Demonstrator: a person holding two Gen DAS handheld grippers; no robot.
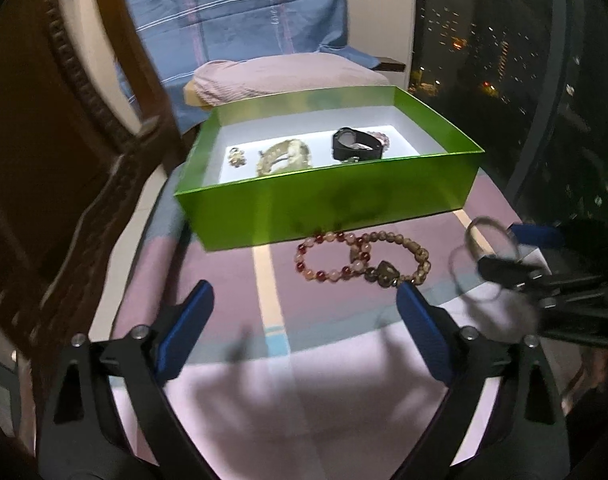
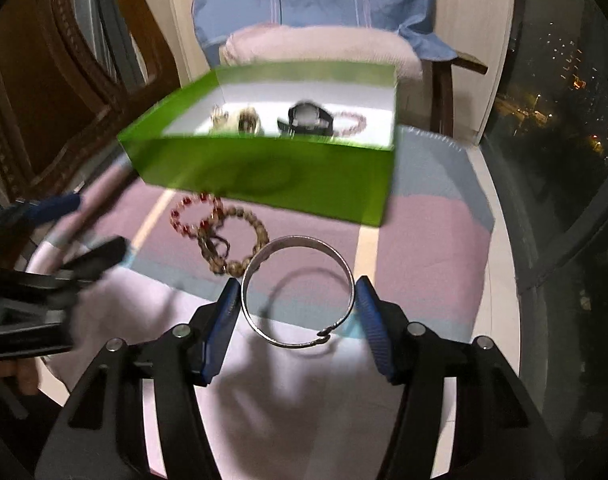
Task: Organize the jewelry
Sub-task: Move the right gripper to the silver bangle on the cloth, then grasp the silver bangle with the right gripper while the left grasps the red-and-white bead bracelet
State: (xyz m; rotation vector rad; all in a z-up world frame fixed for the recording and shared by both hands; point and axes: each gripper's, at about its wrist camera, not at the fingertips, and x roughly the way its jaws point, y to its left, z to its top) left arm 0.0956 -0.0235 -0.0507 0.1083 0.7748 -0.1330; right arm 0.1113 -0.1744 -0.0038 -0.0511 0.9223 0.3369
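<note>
A: Night window behind, striped pink-and-grey cloth (image 2: 424, 240) over a round table. Anything in the right gripper (image 2: 298, 308)?

B: Holding a silver bangle (image 2: 298, 292), pads touching both sides of the ring, jaws about half open, lifted just short of the green box (image 2: 264, 176). Shadow visible on the cloth below, so clear of the surface.

A: And the left gripper (image 1: 304, 320)?

B: Wide apart, empty, hovering over the cloth short of the box. Just beyond its tips, against the box's near wall: a red bead bracelet (image 1: 328, 258) overlapping a brown bead bracelet (image 1: 400, 260).

A: Inside the box?

B: Black watch (image 1: 356, 144) and a few smaller pieces, blurred.

A: Risks?

B: Probably a slip: thin round metal, held only at two points, likely to pivot or drop before clearing the box wall. Also the overlapped bracelets, likely to drag together if only one gets pinched.
</note>
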